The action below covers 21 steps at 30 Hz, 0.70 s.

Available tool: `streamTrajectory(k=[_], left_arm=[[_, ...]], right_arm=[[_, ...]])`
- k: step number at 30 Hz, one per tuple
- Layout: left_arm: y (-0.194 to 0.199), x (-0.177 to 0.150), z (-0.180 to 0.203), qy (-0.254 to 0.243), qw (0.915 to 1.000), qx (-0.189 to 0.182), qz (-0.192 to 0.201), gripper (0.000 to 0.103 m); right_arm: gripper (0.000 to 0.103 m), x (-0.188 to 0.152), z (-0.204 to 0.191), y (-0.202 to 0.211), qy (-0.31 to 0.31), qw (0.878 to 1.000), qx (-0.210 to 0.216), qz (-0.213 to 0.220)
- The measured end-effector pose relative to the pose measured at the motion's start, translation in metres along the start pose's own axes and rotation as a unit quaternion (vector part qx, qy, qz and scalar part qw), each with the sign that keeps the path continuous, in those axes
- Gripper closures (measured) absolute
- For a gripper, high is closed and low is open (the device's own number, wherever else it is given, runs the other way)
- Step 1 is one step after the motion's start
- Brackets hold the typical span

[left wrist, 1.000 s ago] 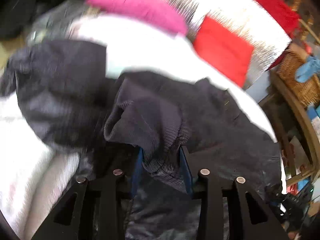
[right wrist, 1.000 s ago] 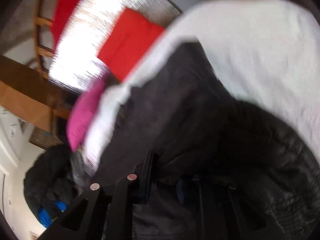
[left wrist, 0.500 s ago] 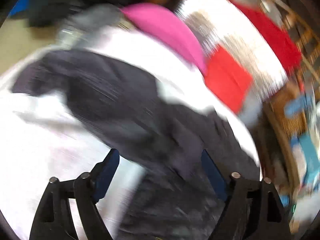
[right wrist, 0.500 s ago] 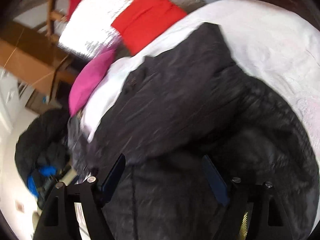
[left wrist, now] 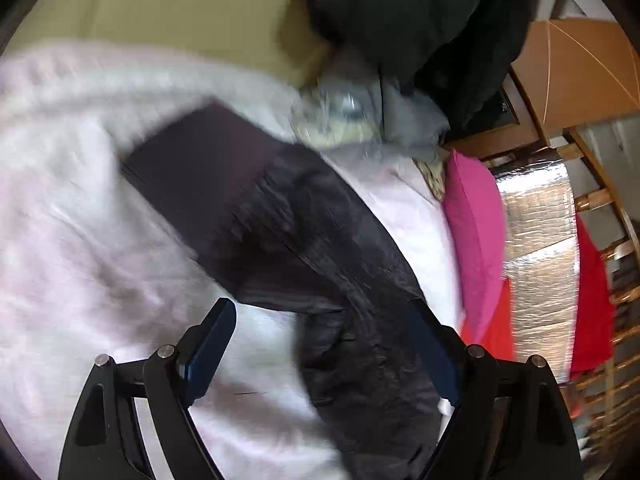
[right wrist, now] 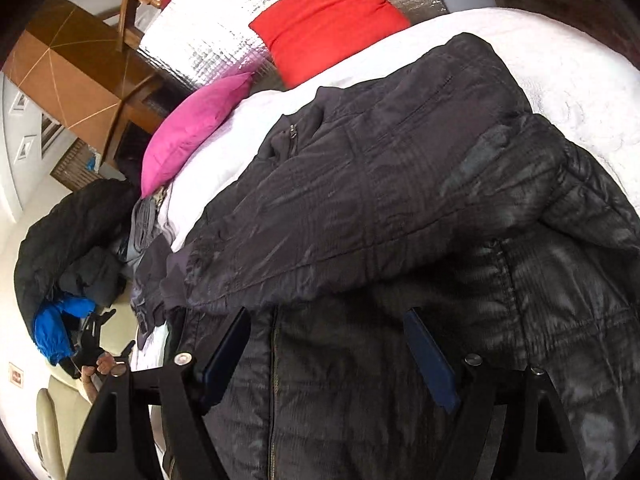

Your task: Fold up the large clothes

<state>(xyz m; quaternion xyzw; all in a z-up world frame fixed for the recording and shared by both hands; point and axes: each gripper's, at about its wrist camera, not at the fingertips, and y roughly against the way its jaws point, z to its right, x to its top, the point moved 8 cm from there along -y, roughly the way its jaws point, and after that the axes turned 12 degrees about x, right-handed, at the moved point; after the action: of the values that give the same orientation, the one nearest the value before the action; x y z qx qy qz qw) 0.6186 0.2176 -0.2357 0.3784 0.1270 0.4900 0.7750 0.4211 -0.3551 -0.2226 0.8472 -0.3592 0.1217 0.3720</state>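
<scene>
A large black quilted jacket (right wrist: 400, 184) lies on a white bedspread (right wrist: 560, 80), with one sleeve folded across its body. In the left wrist view the jacket's sleeve with its dark ribbed cuff (left wrist: 200, 168) stretches over the white bedspread (left wrist: 80, 220). My left gripper (left wrist: 320, 344) is open and empty just above the sleeve. My right gripper (right wrist: 326, 352) is open and empty over the jacket's front, near its zipper (right wrist: 274, 360). The left gripper also shows small at the left of the right wrist view (right wrist: 96, 340).
A pink pillow (right wrist: 192, 128) and a red pillow (right wrist: 328, 16) lie at the head of the bed against a silver quilted panel (right wrist: 216, 28). A pile of dark, grey and blue clothes (right wrist: 68, 248) sits beside the bed. Wooden furniture (left wrist: 572, 64) stands behind.
Both grippers have let go of the jacket and opened. The left gripper has swung left toward the cuff end of the sleeve; the right has drawn back over the jacket's front.
</scene>
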Motion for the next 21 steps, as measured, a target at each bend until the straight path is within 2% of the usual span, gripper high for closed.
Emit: streamTrajectory(k=[3, 6, 8, 9, 11, 12, 13, 14, 17, 19, 21], left_arm=[[-0.024, -0.013, 0.003, 0.036, 0.9981, -0.025, -0.044, 0.017], [-0.038, -0.013, 0.006, 0.053, 0.9974, -0.027, -0.041, 0.022], [-0.047, -0.006, 0.008, 0.050, 0.9980, -0.023, -0.033, 0.040], [-0.054, -0.003, 0.007, 0.051, 0.9978, -0.020, -0.037, 0.046], [-0.064, 0.002, 0.006, 0.057, 0.9973, -0.020, -0.042, 0.071], [-0.068, 0.005, 0.005, 0.057, 0.9975, -0.015, -0.038, 0.075], [-0.068, 0.007, 0.006, 0.050, 0.9983, -0.008, -0.029, 0.086], [-0.061, 0.009, 0.008, 0.039, 0.9990, 0.002, -0.020, 0.092], [-0.045, 0.003, 0.036, -0.016, 0.9995, 0.025, 0.014, 0.094], [-0.021, -0.011, 0.076, -0.094, 0.9939, 0.030, 0.049, 0.095], [-0.002, -0.032, 0.112, -0.160, 0.9844, 0.026, 0.068, 0.096]], right_arm=[[0.021, 0.004, 0.006, -0.008, -0.004, 1.000, -0.006, 0.000], [0.021, 0.007, 0.010, -0.014, -0.003, 1.000, -0.011, 0.000], [0.021, 0.010, 0.011, -0.016, 0.000, 1.000, -0.013, 0.003], [0.021, 0.011, 0.011, -0.016, 0.000, 1.000, -0.013, 0.004], [0.021, 0.012, 0.012, -0.018, 0.001, 1.000, -0.014, 0.004], [0.021, 0.012, 0.012, -0.018, 0.004, 1.000, -0.015, 0.004], [0.021, 0.011, 0.011, -0.018, 0.009, 1.000, -0.018, 0.004], [0.021, 0.011, 0.010, -0.019, 0.016, 1.000, -0.021, 0.002], [0.021, 0.010, 0.009, -0.017, 0.027, 0.999, -0.026, 0.002], [0.021, 0.013, 0.010, -0.012, 0.024, 0.999, -0.025, 0.009], [0.021, 0.018, 0.013, -0.002, 0.016, 0.999, -0.026, 0.026]])
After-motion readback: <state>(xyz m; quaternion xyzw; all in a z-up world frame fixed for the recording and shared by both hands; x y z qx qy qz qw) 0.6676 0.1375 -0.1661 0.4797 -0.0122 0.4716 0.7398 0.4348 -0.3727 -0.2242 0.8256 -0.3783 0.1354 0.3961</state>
